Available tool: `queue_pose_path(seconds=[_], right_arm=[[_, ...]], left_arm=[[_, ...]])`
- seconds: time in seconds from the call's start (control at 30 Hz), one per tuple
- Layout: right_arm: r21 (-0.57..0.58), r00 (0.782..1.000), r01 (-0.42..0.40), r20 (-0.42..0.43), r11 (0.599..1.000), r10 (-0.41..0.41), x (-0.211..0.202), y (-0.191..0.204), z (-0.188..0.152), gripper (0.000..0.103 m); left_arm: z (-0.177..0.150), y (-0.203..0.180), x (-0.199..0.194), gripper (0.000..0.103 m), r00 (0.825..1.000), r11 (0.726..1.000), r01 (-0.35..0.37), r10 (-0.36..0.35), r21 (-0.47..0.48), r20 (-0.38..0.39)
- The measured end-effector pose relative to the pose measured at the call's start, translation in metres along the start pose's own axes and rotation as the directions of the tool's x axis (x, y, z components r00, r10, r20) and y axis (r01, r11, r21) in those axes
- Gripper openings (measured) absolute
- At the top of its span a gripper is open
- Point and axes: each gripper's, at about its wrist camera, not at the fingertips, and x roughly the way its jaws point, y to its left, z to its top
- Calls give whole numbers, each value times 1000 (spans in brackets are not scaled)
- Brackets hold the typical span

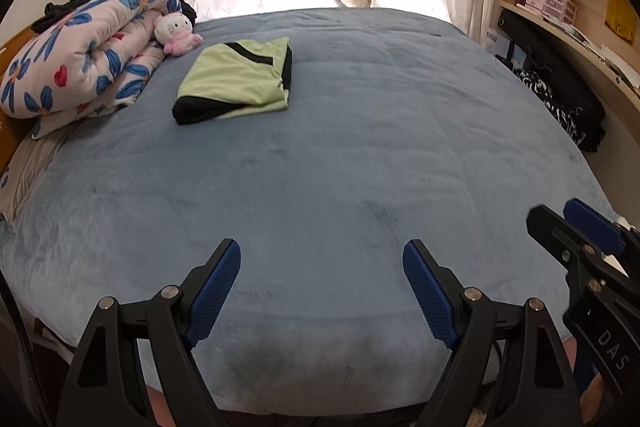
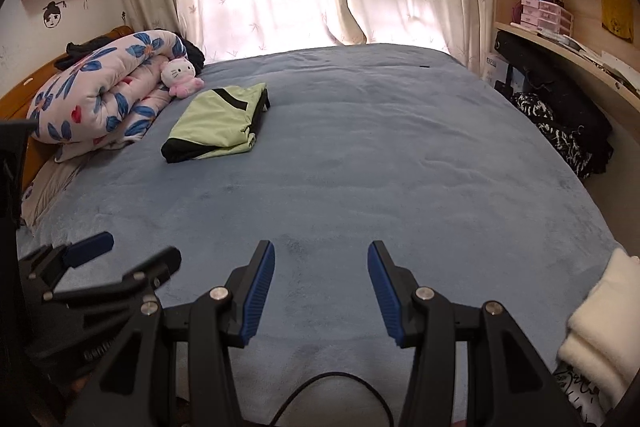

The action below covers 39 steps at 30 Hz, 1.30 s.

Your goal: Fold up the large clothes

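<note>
Left wrist: left gripper [image 1: 321,287] fingers stood wide, empty; right gripper [image 2: 321,291] fingers part-open, empty. Green folded garment [image 1: 236,81] on bed [image 1: 360,167] looked soft, limp; pinch corners.

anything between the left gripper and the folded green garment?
Nothing: only bare blue bedspread between the open left gripper and the folded green garment. Both wrist views show it.
</note>
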Motion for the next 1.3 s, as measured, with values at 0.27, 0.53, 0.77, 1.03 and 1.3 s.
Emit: queue_pose_path(seconds=[0.27,0.53,0.77,1.03,1.3], right_arm=[[-8,1000,-6,-4,1000,6,7,-3,-3,49],[-24,1000,-10,-5,1000,10,8,-2,-4,49],[-29,1000,-6,-9,1000,6,11,2,-4,49],[-29,1000,-6,-7,1000,6,12,4,-4,49],[-29,1000,-6,-9,1000,6,13,6,-5,49]], left_arm=[[1,-1,4,82,1000,1000,-22,22,-18,2],[4,-4,2,82,999,1000,-29,29,-9,19],[6,0,3,82,999,999,-28,28,-20,15],[6,4,5,82,1000,999,-29,29,-39,7],[5,6,8,82,1000,998,-29,29,-54,-4]])
